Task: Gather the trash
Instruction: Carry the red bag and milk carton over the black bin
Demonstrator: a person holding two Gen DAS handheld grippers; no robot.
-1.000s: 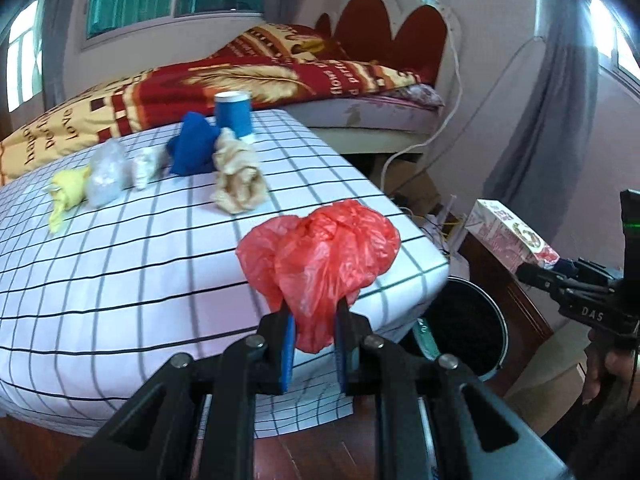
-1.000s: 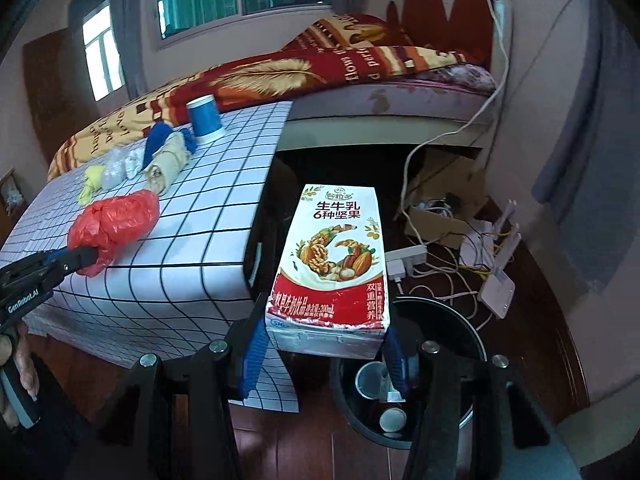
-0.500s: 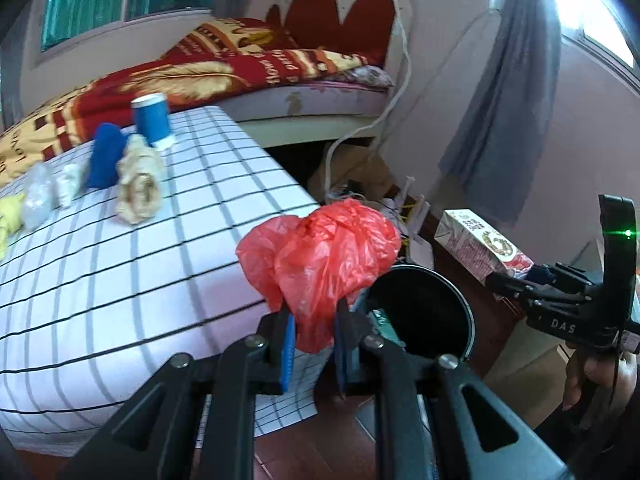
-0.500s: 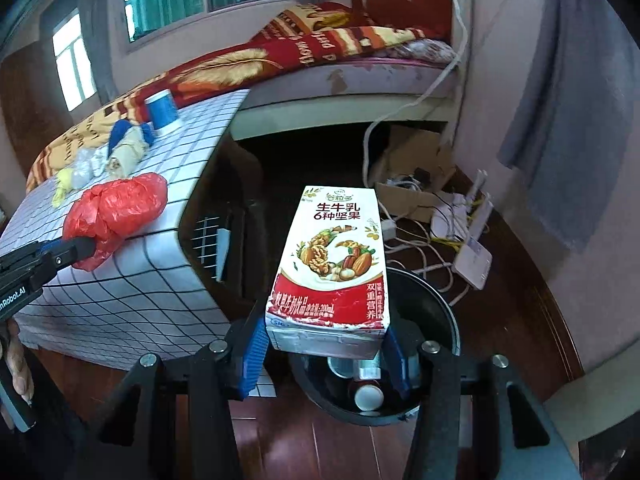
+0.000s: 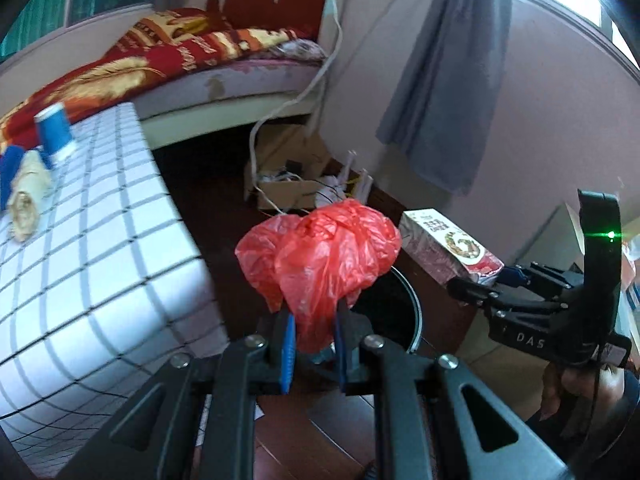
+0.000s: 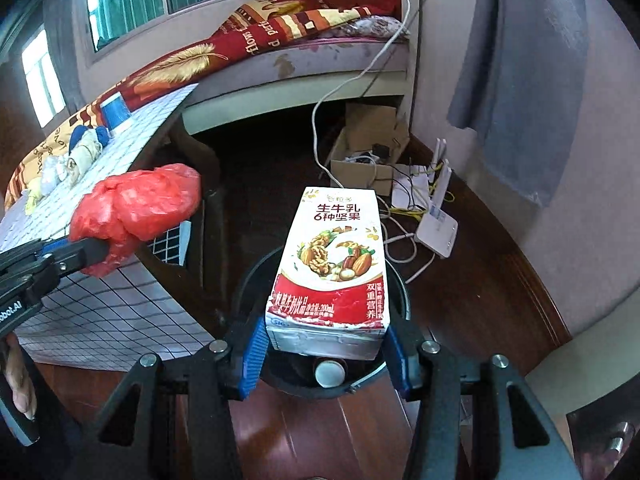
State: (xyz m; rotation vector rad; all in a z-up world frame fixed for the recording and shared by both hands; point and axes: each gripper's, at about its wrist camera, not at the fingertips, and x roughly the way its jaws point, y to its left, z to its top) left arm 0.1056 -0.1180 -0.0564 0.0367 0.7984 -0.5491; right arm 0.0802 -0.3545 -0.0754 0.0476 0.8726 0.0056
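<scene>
Left gripper (image 5: 312, 344) pinches a crumpled red plastic bag (image 5: 320, 256) and right gripper (image 6: 326, 354) clamps a milk carton (image 6: 332, 264), both held over the black bin (image 6: 402, 300) beside the counter (image 5: 100, 240), evidently for dropping.

- The left gripper (image 5: 312, 344) fills the bottom centre of its own view, tilted downward, its blue-padded jaws drawn close and pinching a red plastic bag (image 5: 320, 264).
- In the right wrist view that same gripper juts in from the left edge, mid-height, with the bag bunched at its tip.
- A hand (image 6: 18, 380) shows at the lower left edge of the right wrist view, wrapped round the left gripper's handle.
- The right gripper (image 6: 326, 354) sits bottom centre of its view, angled down, jaws about half spread and clamped on the base of a milk carton (image 6: 334, 264).
- From the left wrist view it reaches in from the right edge, with a hand (image 5: 576, 388) gripping its handle at lower right.
</scene>
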